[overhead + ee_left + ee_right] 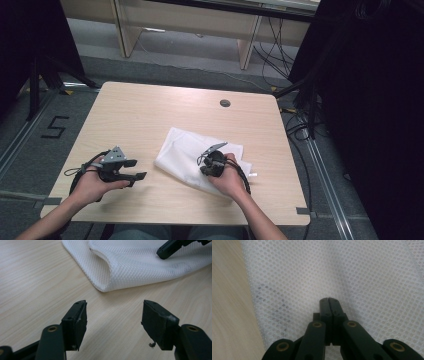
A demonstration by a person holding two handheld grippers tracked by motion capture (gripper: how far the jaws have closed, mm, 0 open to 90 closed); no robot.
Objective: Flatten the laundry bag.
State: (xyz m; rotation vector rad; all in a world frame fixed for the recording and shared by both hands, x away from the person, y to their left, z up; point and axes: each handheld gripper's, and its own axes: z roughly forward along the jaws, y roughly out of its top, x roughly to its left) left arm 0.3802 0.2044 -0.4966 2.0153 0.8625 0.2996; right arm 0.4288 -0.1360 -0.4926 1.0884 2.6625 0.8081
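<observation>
A white mesh cloth [180, 150] lies loosely folded on the wooden table [150, 105], right of centre. My right gripper [206, 167] hovers over the cloth's near right part, tilted down at it. In the right gripper view the right gripper [329, 300] is shut, its jaws pressed together with nothing seen between them, just above the mesh [367, 275]. My left gripper [137, 169] rests at the table's near left, apart from the cloth. In the left gripper view the left gripper [114, 322] stands open and empty, facing the cloth's folded corner [105, 277]. The right gripper's tip [167, 251] shows beyond that corner.
A round cable hole [225, 103] sits near the table's far edge. Bare wood [125, 125] spreads left of and behind the cloth. Cables [300, 130] trail on the floor to the right, and black stands [45, 75] rise at the left.
</observation>
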